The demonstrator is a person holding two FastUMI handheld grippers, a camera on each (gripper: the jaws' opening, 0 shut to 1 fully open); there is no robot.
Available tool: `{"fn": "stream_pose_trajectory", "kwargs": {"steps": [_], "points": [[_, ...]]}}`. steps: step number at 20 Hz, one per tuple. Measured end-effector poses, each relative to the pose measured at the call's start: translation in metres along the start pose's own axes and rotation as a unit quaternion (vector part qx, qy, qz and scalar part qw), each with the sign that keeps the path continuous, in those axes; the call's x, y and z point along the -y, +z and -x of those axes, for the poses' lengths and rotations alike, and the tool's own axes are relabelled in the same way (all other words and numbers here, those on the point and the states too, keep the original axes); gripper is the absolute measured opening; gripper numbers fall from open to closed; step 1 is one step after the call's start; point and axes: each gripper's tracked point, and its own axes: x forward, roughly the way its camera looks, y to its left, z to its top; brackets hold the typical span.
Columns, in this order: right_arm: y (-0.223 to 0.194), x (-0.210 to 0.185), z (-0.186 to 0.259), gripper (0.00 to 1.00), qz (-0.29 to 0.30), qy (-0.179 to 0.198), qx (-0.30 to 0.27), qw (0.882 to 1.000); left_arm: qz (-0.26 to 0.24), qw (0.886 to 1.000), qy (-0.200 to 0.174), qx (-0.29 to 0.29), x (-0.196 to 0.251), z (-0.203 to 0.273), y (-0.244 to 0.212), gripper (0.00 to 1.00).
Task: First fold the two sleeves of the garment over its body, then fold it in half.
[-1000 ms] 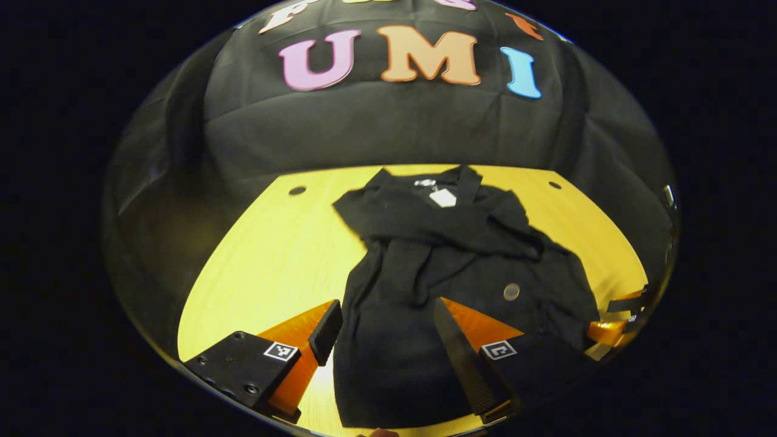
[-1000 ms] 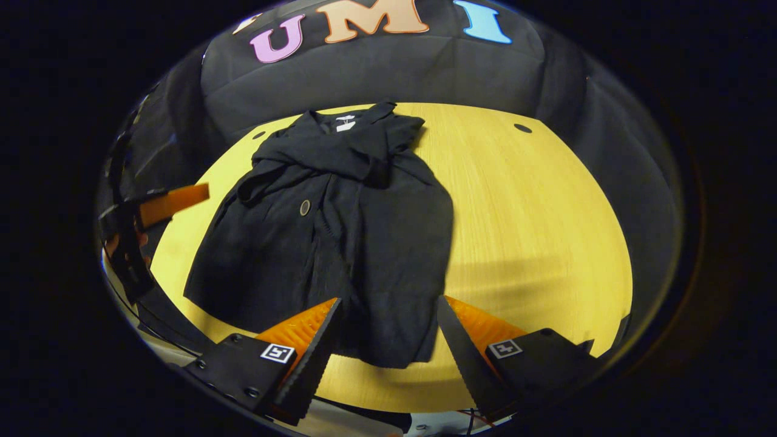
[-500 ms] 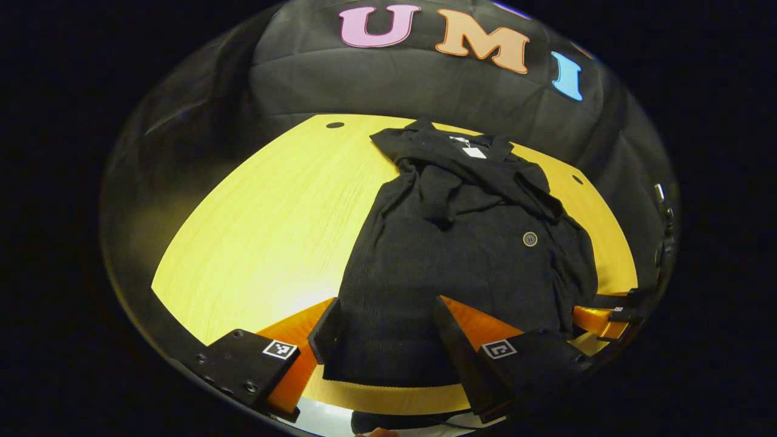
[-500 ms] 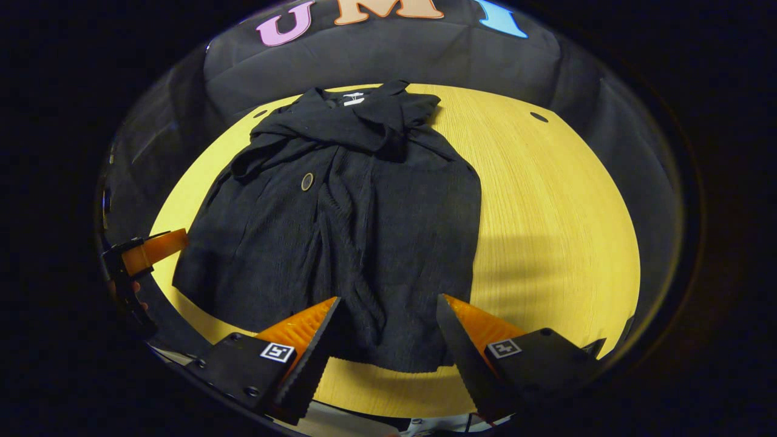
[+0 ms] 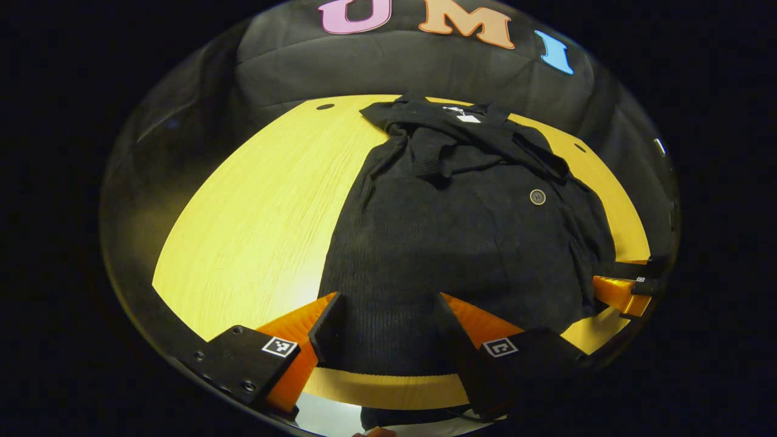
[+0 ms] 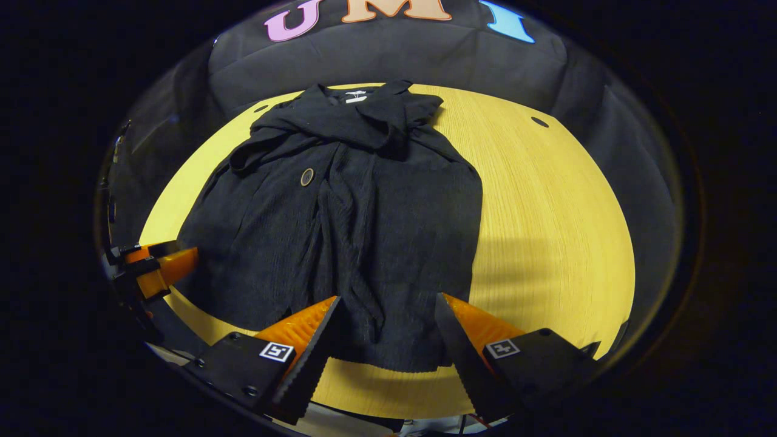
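A black garment (image 5: 461, 237) (image 6: 346, 218) with one round button lies flat on the yellow table (image 5: 261, 206) (image 6: 546, 218), collar at the far side. Both sleeves lie folded across its chest. My left gripper (image 5: 385, 321) is open, its fingers straddling the near hem at the garment's left part, just above the cloth. My right gripper (image 6: 388, 328) is open too, fingers either side of the near hem at the garment's right part. In the right gripper view the left gripper (image 6: 152, 267) shows at the left edge. In the left gripper view the right gripper (image 5: 622, 291) shows at the right edge.
The table's near edge (image 6: 376, 394) runs just below both grippers. Bare tabletop lies left of the garment in the left gripper view and right of it in the right gripper view. Small dark holes (image 5: 325, 107) (image 6: 539, 122) sit near the far corners.
Both grippers have drawn back and come down toward the garment's near hem, staying open. The garment has not moved.
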Motion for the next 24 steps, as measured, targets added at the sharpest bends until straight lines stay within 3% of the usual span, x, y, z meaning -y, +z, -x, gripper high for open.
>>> {"fn": "stream_pose_trajectory", "kwargs": {"steps": [6, 10, 11, 14, 15, 16, 17, 19, 22, 23, 24], "points": [[0.0, -0.001, 0.001, 0.98, 0.004, -0.003, -0.013, 1.0, -0.007, 1.0, -0.007, -0.015, 0.002, 0.001, -0.002, 0.94], [0.002, -0.004, 0.001, 0.84, 0.01, 0.002, -0.003, 1.0, -0.016, 1.0, -0.019, -0.014, 0.0, 0.002, -0.001, 0.86], [0.002, -0.007, 0.0, 0.71, 0.008, 0.003, 0.0, 1.0, -0.017, 1.0, -0.021, -0.014, -0.001, 0.001, 0.001, 0.8], [0.004, -0.011, -0.002, 0.56, 0.002, 0.006, 0.001, 1.0, -0.017, 0.999, -0.027, -0.015, 0.007, -0.006, 0.005, 0.59], [0.004, -0.013, -0.001, 0.42, -0.001, 0.008, 0.0, 1.0, -0.015, 0.999, -0.031, -0.014, 0.008, -0.007, 0.007, 0.46], [0.005, -0.015, -0.001, 0.37, -0.001, 0.01, -0.001, 1.0, -0.009, 0.999, -0.039, -0.012, 0.011, -0.007, 0.009, 0.42], [0.006, -0.016, -0.001, 0.27, -0.003, 0.012, -0.001, 1.0, 0.004, 0.999, -0.042, -0.012, 0.011, -0.009, 0.01, 0.24], [0.006, -0.017, -0.001, 0.22, -0.002, 0.015, -0.002, 1.0, 0.03, 0.998, -0.052, -0.012, 0.014, -0.01, 0.012, 0.07], [0.01, -0.015, 0.006, 0.22, -0.005, 0.017, 0.004, 1.0, 0.062, 0.996, -0.068, -0.017, 0.014, -0.009, 0.014, 0.01], [0.016, -0.014, 0.011, 0.14, -0.013, 0.018, 0.015, 1.0, 0.075, 0.994, -0.073, -0.017, 0.015, -0.008, 0.016, 0.01], [0.024, -0.015, 0.015, 0.15, -0.019, 0.023, 0.03, 0.999, 0.084, 0.993, -0.077, -0.017, 0.015, -0.007, 0.017, 0.01]]}}
